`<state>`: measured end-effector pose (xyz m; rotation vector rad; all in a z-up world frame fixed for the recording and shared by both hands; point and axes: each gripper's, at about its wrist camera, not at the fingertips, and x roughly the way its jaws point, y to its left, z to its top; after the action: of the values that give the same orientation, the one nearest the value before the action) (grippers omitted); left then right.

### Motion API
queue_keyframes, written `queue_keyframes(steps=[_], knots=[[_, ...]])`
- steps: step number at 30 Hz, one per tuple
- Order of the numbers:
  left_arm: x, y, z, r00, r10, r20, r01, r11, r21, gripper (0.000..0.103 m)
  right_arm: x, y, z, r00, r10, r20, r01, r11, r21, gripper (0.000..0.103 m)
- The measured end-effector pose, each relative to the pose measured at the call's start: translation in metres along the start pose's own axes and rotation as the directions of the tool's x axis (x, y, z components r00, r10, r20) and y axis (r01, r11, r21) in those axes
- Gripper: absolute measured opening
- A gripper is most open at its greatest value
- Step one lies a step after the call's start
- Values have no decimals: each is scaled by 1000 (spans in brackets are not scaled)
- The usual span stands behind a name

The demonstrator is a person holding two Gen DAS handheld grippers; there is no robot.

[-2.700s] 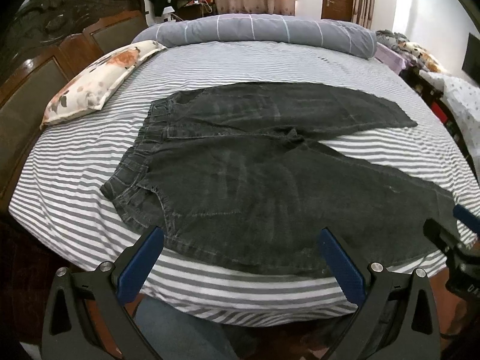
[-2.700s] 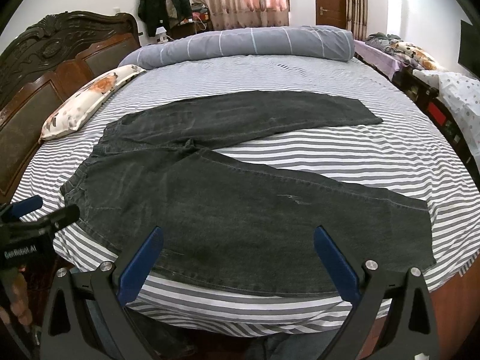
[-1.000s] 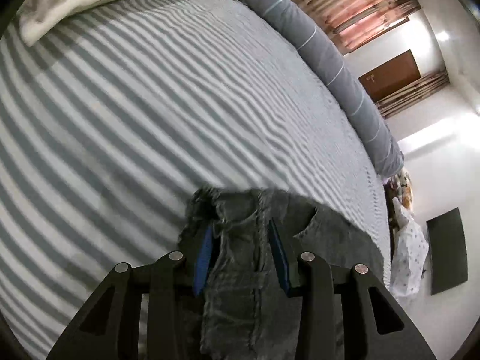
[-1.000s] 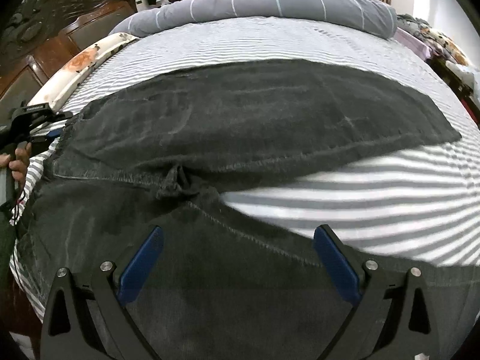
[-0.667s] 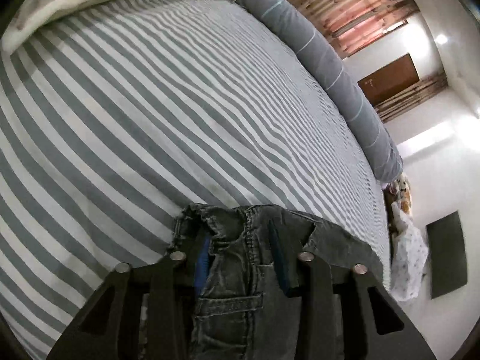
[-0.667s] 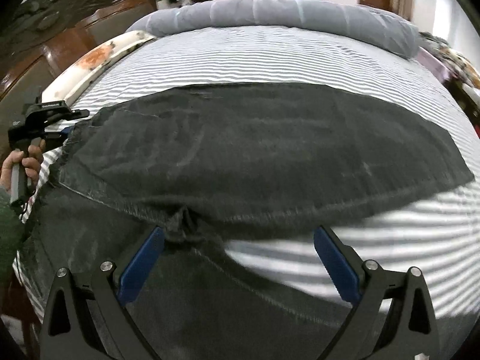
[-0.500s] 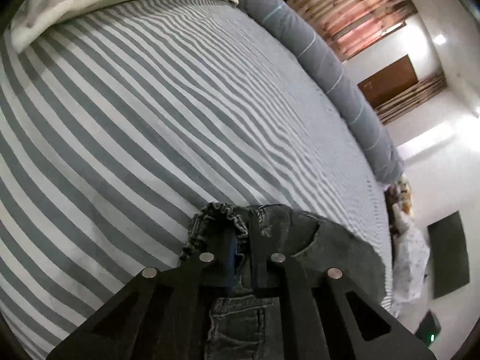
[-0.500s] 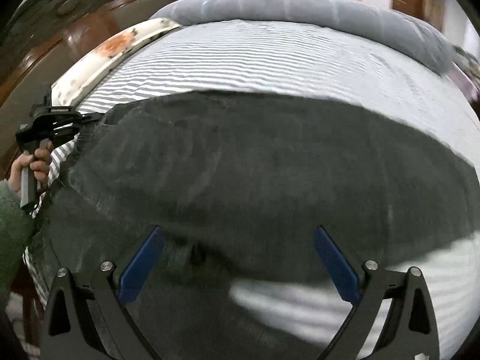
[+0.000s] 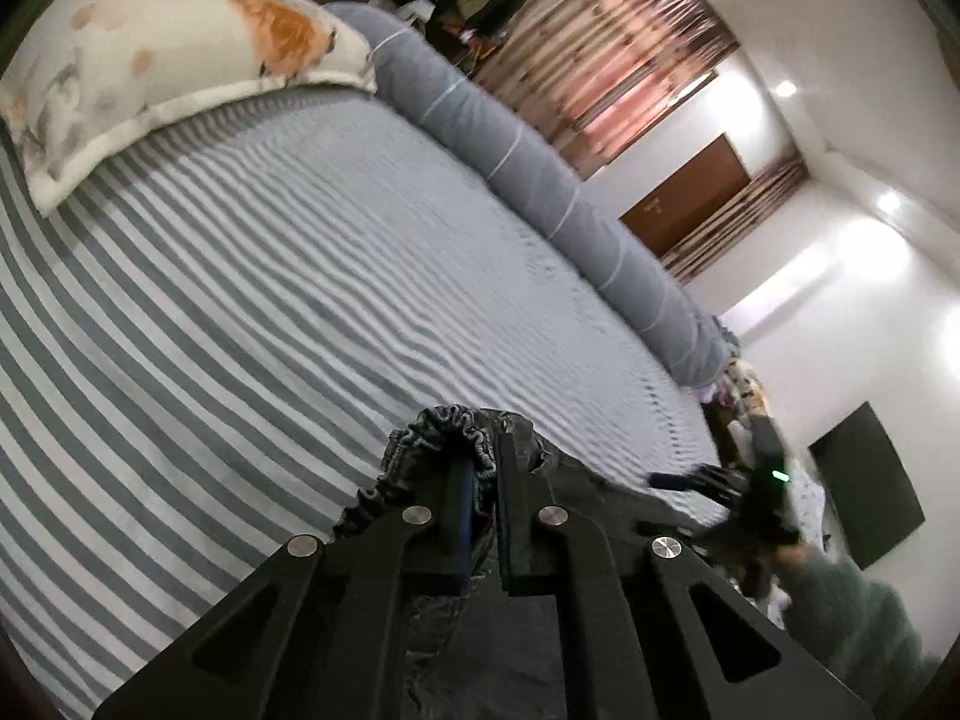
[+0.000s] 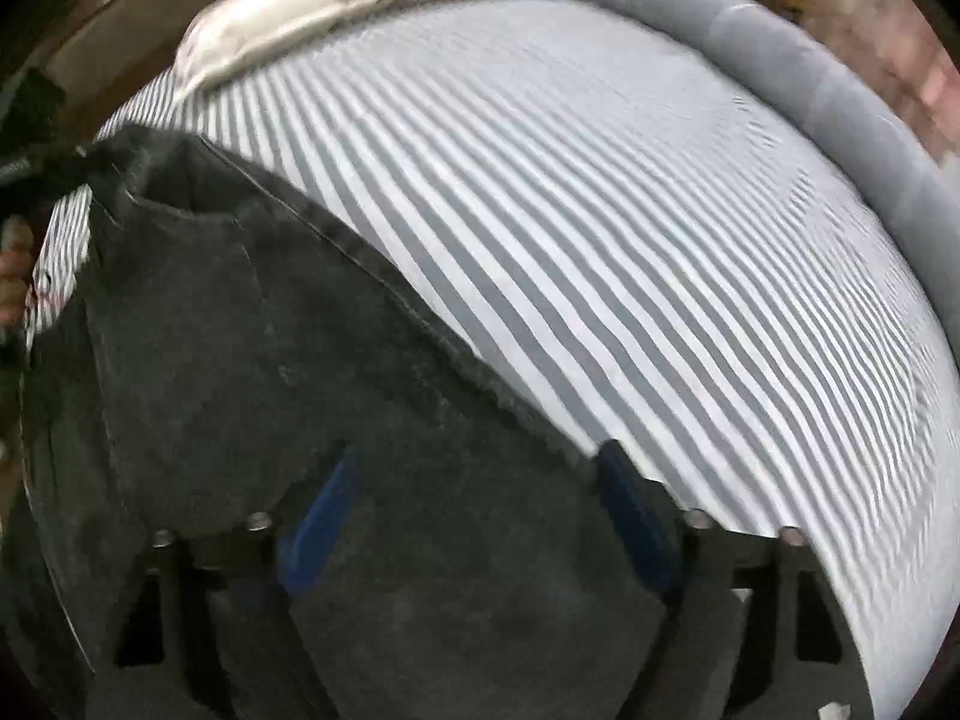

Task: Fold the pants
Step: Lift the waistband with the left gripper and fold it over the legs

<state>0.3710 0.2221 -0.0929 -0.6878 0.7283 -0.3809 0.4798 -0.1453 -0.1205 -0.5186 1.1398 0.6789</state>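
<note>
Dark grey pants lie on the grey-and-white striped bed. My left gripper is shut on their elastic waistband, which bunches up over the fingertips and hangs a little above the sheet. In the right wrist view that gripper pinches the waistband corner at the far left. My right gripper points down over the far leg, near its outer seam. Its jaws are closing, the blue pads still apart over flat cloth. The picture is blurred.
A floral pillow and a long grey bolster lie along the bed's far sides. The dark wooden headboard is behind the pillow. Curtains, a brown door and a dark wall screen are beyond. A green sleeve shows at the right.
The left jaws closed on the waistband and raised it off the sheet. The right gripper swept across the far leg toward its outer edge, rolled, and its jaws narrowed.
</note>
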Motion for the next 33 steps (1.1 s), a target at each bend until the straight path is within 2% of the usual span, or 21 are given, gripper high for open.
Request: queue_keyframes(steps=[5, 9, 11, 12, 13, 15, 19, 22, 28, 33], knots=[[-18, -9, -6, 999, -41, 31, 40, 999, 23, 6, 25, -14, 20, 992, 97, -75, -102, 993, -65, 68], [-26, -10, -10, 997, -68, 41, 67, 998, 10, 6, 36, -30, 14, 978, 149, -148, -156, 987, -39, 57], [-24, -10, -10, 997, -63, 35, 63, 998, 11, 6, 38, -36, 6, 973, 158, -167, -164, 986, -21, 35], [-24, -12, -10, 998, -56, 34, 55, 998, 15, 6, 36, -38, 2, 976, 156, -154, -160, 987, -16, 29], [-23, -13, -10, 998, -48, 34, 47, 999, 21, 6, 33, -40, 0, 978, 149, -143, -152, 988, -11, 12], [-23, -15, -11, 999, -23, 41, 21, 999, 30, 6, 26, -40, -2, 985, 133, -109, -133, 991, 11, 8], [-22, -13, -9, 999, 17, 50, -18, 1000, 23, 6, -3, -19, -11, 1000, 7, -29, -8, 1000, -17, 5], [-32, -19, -11, 997, 41, 64, -44, 998, 51, 6, -39, -5, -22, 997, -69, 35, 69, 998, 11, 5], [-71, -43, -18, 997, 0, 75, -9, 993, 120, 6, -125, 46, -54, 964, -222, 144, 215, 975, 64, 5], [-106, -56, -41, 999, -11, 50, 3, 988, 157, 6, -177, 109, -107, 932, -315, 180, 300, 948, 105, 4]])
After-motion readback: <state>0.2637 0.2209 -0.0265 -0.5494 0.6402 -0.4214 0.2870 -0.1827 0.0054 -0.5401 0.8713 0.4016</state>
